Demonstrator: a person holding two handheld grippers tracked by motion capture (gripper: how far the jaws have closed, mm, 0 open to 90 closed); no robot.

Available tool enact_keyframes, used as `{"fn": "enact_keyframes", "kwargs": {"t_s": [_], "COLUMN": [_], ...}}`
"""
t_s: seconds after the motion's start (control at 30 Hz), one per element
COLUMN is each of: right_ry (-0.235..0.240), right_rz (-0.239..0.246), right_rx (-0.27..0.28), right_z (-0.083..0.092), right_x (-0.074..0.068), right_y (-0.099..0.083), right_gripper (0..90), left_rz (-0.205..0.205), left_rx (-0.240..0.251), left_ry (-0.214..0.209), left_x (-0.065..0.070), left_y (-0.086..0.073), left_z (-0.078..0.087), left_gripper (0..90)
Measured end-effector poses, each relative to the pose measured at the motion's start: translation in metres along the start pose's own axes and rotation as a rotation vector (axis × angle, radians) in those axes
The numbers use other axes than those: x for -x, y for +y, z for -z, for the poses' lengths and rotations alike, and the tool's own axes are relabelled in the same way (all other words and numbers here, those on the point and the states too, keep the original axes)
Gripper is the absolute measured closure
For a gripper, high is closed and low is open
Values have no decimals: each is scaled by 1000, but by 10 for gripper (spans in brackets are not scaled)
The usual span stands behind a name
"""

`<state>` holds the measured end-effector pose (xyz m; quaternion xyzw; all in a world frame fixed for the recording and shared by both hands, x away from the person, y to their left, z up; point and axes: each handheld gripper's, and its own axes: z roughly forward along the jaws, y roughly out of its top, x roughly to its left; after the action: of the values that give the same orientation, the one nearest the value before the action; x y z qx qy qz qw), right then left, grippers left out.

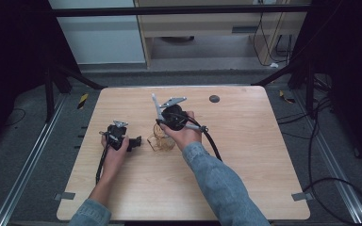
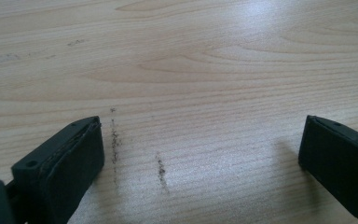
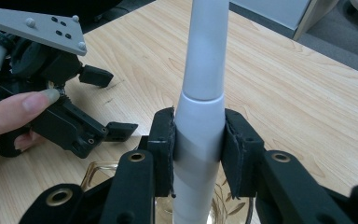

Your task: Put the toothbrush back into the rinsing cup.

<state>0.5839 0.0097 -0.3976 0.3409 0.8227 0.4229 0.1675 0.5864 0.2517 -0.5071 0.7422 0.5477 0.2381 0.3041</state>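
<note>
Both right tool (image 3: pixel 198 149) pads clamp white handle (image 3: pixel 200 116); upright.

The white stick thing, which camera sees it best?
The right gripper view. There the white handle stands large and upright, clamped between the right gripper pads above a glass dish. The high view shows it small and thin, rising from the right hand. The left gripper view looks at bare table.
</note>
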Motion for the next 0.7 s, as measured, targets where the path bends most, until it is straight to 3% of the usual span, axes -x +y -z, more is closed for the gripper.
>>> {"fn": "enact_keyframes", "kwargs": {"t_s": [0.7], "right_ry": [7], "right_rz": [25], "right_rx": [-33], "right_z": [-4], "right_x": [-4], "right_y": [-4], "right_gripper": [669], "left_rz": [1], "left_rx": [1], "left_ry": [-1], "left_x": [0], "left_y": [0], "left_z": [0], "left_gripper": [0]}}
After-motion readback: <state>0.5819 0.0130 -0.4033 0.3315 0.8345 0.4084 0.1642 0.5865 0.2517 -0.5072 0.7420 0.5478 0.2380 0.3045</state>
